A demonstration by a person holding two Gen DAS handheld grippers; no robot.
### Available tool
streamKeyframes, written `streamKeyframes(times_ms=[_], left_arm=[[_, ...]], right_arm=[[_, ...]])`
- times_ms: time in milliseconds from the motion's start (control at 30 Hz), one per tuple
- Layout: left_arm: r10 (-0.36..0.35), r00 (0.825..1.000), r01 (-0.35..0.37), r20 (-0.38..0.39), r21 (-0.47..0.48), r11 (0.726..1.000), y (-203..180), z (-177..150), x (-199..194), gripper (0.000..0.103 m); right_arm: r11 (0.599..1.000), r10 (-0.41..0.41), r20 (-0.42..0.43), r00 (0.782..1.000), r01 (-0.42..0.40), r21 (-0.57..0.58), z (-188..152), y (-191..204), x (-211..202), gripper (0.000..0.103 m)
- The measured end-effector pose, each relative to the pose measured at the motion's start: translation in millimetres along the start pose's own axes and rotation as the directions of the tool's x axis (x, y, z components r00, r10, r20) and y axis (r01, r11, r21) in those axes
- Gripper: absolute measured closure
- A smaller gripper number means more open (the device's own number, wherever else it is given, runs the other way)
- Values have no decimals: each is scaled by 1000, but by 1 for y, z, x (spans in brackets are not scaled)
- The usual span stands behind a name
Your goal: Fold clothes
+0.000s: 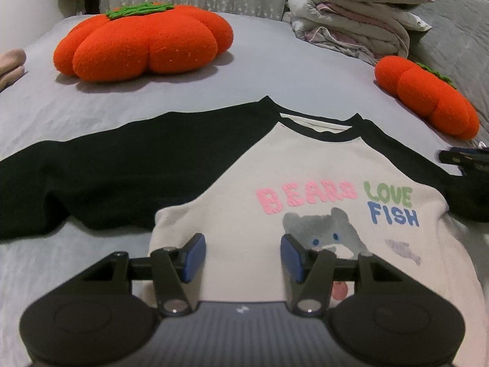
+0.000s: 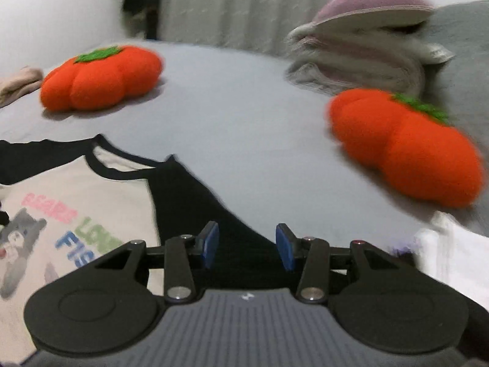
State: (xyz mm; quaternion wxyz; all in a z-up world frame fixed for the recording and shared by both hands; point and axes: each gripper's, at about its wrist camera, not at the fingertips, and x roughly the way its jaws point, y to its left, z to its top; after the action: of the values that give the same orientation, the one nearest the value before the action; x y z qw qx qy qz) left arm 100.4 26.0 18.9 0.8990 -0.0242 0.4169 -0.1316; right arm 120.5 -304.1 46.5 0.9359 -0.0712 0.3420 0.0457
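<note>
A white shirt (image 1: pixel 305 168) with black sleeves and a "BEARS LOVE FISH" bear print lies face up on the grey bed sheet (image 1: pixel 275 70). Its left black sleeve (image 1: pixel 122 159) is spread out flat. My left gripper (image 1: pixel 243 253) hovers open over the white lower chest, with nothing between its blue pads. The right wrist view is blurred by motion. There my right gripper (image 2: pixel 247 246) stands open above the shirt's (image 2: pixel 91 189) other black sleeve (image 2: pixel 189 208), holding nothing. That gripper's dark tip (image 1: pixel 464 159) shows at the right edge of the left wrist view.
A large orange pumpkin cushion (image 1: pixel 143 42) lies at the far left and a smaller one (image 1: pixel 428 98) at the right near the shirt's shoulder. Folded quilts under a purple pillow (image 1: pixel 351 21) are stacked at the back right. Beige cloth (image 1: pixel 10 64) shows at the left edge, something white (image 2: pixel 452 253) at the right.
</note>
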Motion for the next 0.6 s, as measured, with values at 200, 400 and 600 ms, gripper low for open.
streamKeyframes(times_ms=[200,400,600], left_arm=[[8,1000,-8,-2,42,999,-3,-1,2,46],[-2,1000,2,-8,51,999,-1,0,2,46],[-3,1000,3,-8,71,997,-3,-1,3,44]], right_arm=[[994,83,-83,993,-77,72,26,3,57,57],[995,101,-105,989,-99,25,23,21,73,57],[987,155,-91,984,-159,-39,29,24,81,57]])
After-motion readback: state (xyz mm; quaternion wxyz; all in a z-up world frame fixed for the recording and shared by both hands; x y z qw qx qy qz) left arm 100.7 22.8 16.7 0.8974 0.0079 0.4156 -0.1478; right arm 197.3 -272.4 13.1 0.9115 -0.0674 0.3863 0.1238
